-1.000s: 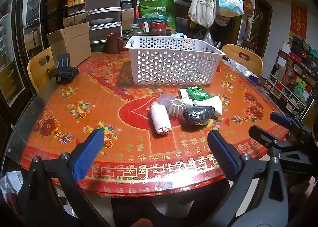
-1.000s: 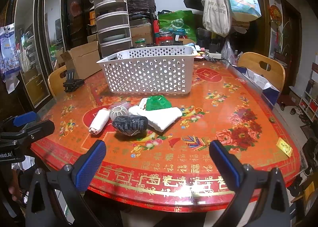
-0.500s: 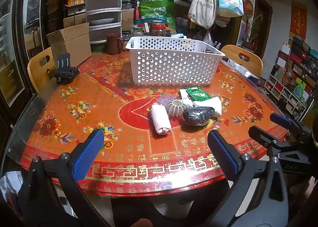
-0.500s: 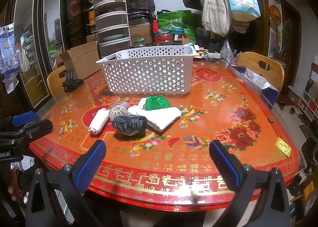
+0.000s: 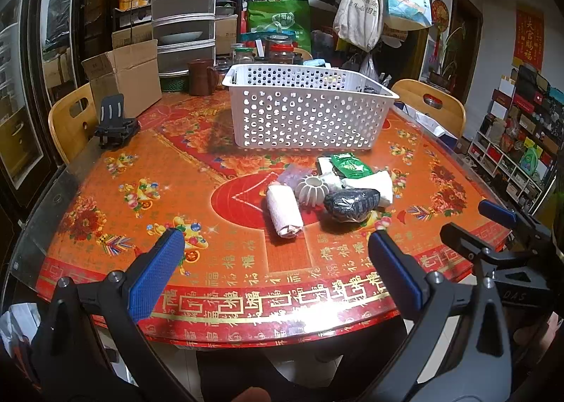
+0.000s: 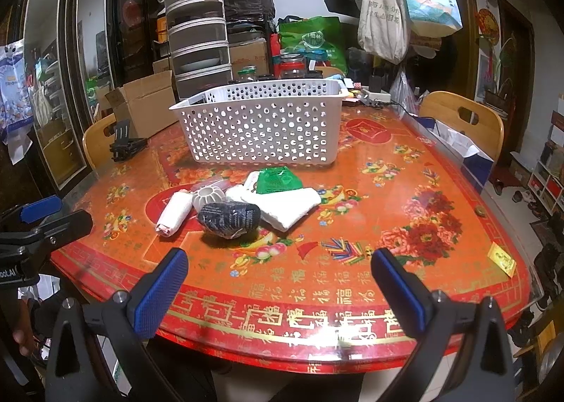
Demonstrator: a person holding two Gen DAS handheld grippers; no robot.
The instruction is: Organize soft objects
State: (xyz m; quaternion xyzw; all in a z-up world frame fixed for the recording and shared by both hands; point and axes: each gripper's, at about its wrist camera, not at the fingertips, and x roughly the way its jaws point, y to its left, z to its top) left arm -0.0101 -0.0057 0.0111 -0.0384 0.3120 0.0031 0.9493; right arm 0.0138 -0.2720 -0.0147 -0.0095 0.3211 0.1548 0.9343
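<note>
A small pile lies mid-table in front of a white perforated basket [image 5: 310,113] [image 6: 261,127]: a rolled pinkish-white cloth [image 5: 283,210] [image 6: 174,213], a dark knitted bundle [image 5: 350,204] [image 6: 229,218], a folded white towel [image 5: 373,183] [image 6: 282,204], a green packet [image 5: 350,166] [image 6: 278,180] and a white ribbed ball-shaped object [image 5: 312,190] [image 6: 208,196]. My left gripper [image 5: 276,268] hovers open at the near table edge, well short of the pile. My right gripper [image 6: 278,285] is open too, at the near edge, right of the pile. Each gripper appears at the side of the other's view.
The round red patterned table [image 5: 148,190] carries a black phone stand [image 5: 114,122] at far left. A cardboard box [image 5: 123,74], jars and stacked containers crowd the far edge. Wooden chairs [image 6: 465,120] stand around. A small yellow card [image 6: 500,259] lies near the right rim.
</note>
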